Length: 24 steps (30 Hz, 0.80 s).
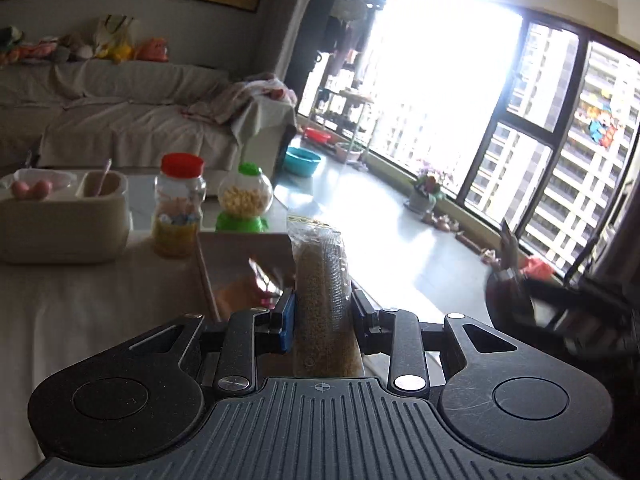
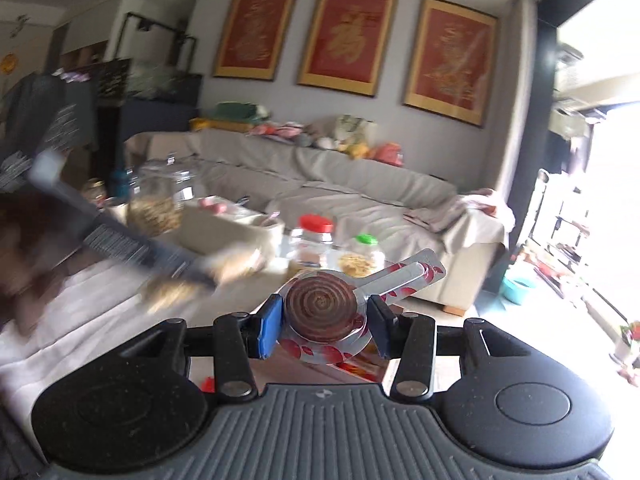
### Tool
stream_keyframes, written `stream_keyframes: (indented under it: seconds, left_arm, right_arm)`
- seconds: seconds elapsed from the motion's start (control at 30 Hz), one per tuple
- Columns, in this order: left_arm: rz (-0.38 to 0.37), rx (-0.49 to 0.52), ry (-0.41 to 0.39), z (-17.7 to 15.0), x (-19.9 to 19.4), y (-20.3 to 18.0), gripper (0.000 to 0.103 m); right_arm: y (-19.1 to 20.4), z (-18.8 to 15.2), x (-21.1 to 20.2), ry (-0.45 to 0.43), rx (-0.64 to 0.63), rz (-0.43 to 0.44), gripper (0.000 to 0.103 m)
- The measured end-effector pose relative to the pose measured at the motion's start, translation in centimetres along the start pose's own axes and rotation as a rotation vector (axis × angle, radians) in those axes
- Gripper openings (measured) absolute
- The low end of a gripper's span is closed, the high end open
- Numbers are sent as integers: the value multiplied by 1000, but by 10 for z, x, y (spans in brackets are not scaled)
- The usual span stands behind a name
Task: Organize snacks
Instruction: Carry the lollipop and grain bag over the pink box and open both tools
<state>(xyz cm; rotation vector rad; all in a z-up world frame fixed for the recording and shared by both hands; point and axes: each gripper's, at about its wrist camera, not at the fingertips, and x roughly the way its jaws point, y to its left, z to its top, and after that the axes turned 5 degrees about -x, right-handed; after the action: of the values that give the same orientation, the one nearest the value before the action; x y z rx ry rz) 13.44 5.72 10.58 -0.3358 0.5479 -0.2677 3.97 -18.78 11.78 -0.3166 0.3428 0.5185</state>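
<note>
Left tool [image 1: 322,312] holding the cracker pack [image 1: 322,300], pads clamped on both long sides near its lower half, pack upright and lifted clear of the worktop [image 1: 88,300]. Right tool [image 2: 325,322] holding the lollipop [image 2: 322,307], jaws narrow, pads on either side of the brown spiral disc inside its clear red-printed wrapper, stick end pointing up-right. Pack judged light, crinkly film, contents brittle: a hard squeeze would crush it, film slippery, so a mid-body side grip is best, not the sealed end. Lollipop judged light and stiff, hard candy that could chip, wrapper slick; grip on the disc edges is fine, stick would pivot. Landmark: red-lid jar [image 1: 179,206]. In the left view the cracker pack sits in front of and right of the jar, nearer the camera. A shallow tray [image 1: 240,268] lies between the pack and the jar, just right of the jar, likely the sorting spot; something shiny is in it, too blurred to name. Green-lid dispenser [image 1: 245,198] just right of the jar. Beige bin [image 1: 68,224] just left of the jar, spoon sticking out. Sofa [image 1: 132,120] well behind the jar. Window [image 1: 500,120] far right of it. Blurred dark shape at right edge is probably the other tool.
</note>
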Motion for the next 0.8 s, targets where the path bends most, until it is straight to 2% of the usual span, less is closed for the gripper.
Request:
stream_keyframes:
  seconds: [0.1,0.2,0.27,0.33,0.47,0.6,0.67,0.8]
  left_arm:
    - [-5,-88,56,26,68,16,34]
    - [20,-174,159,23,134,43,34]
    - [56,-179,217,12,169,59,34]
    - [75,-158,204,7,184,69,37]
    - [0,-217,75,23,163,83,35]
    - [-2,-239,-26,35,120,91,35]
    - [14,-242,-32,27,99,93,35]
    - [12,-252,33,-8,74,96,35]
  right_arm:
    - [-14,-12,11,35,38,-8,46]
    - [-26,-27,27,92,57,-10,46]
    - [-33,-36,44,137,64,-19,46]
    - [-39,-42,59,169,66,-34,46]
    - [-48,-40,95,179,91,-17,46]
    - [-55,-27,142,167,105,36,46]
    - [-61,-19,172,169,169,95,46]
    - [-74,-11,231,200,319,186,46]
